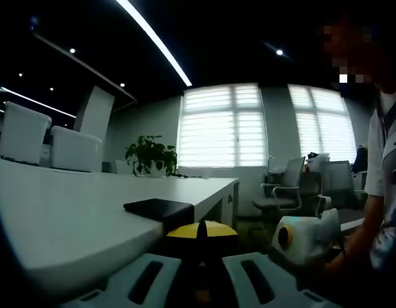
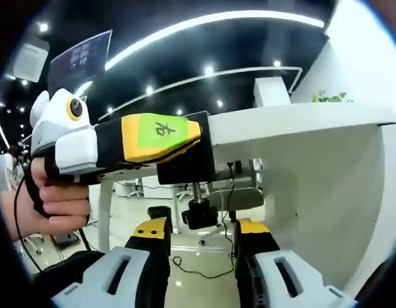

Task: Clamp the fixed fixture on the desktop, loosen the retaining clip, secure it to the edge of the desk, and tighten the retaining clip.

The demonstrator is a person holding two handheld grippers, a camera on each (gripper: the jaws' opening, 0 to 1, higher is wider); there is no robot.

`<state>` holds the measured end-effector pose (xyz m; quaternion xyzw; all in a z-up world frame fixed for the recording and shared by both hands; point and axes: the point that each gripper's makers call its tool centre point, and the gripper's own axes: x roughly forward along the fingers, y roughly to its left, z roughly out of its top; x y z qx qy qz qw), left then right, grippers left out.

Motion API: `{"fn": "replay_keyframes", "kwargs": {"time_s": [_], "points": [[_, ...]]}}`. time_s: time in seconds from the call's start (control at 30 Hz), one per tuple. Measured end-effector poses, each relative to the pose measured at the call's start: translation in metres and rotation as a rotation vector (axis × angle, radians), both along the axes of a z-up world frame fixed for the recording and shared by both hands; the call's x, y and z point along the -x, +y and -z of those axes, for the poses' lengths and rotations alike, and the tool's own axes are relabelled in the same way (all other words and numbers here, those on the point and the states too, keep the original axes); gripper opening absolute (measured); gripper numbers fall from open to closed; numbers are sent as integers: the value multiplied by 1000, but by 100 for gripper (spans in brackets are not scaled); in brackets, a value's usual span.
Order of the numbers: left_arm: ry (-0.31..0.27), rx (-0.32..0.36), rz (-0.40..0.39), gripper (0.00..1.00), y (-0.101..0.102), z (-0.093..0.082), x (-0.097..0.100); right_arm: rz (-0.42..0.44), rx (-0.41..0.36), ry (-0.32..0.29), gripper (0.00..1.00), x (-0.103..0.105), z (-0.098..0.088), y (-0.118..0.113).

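Fixture (image 2: 188, 168) sits on desk (image 2: 326, 119) edge, gripped by left tongs (image 2: 178, 138).

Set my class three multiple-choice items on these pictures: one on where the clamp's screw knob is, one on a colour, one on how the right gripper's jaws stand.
1. Where is the knob?
A on top of the desk
B under the desk edge
C on the floor

2. What colour is the label on the left gripper?
A green
B red
C blue

3. How do the right gripper's jaws stand?
A shut on the knob
B open
C shut on the desk edge

Answers:
1 B: the knob hangs on its screw below the clamp at the desk edge.
2 A: a green patch sits on the yellow casing.
3 B: a wide gap shows between them, with the knob ahead.
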<state>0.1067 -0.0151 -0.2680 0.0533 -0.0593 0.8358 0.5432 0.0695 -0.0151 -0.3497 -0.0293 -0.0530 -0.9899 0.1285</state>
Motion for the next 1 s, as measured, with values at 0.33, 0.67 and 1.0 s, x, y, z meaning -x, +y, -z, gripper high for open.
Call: {"fn": "replay_keyframes", "kwargs": {"time_s": [0.33,0.67,1.0], "points": [[-1,-11,-1,1,0,-1,2,-23,-19,10,27,17,-1,-14],[1,-18,0,1,0,-1,3,-81,-72,53,23,16,-1,-16],[9,-3,0,1,0,2,7,-343,-159,134,22,17,-1,-23]]}}
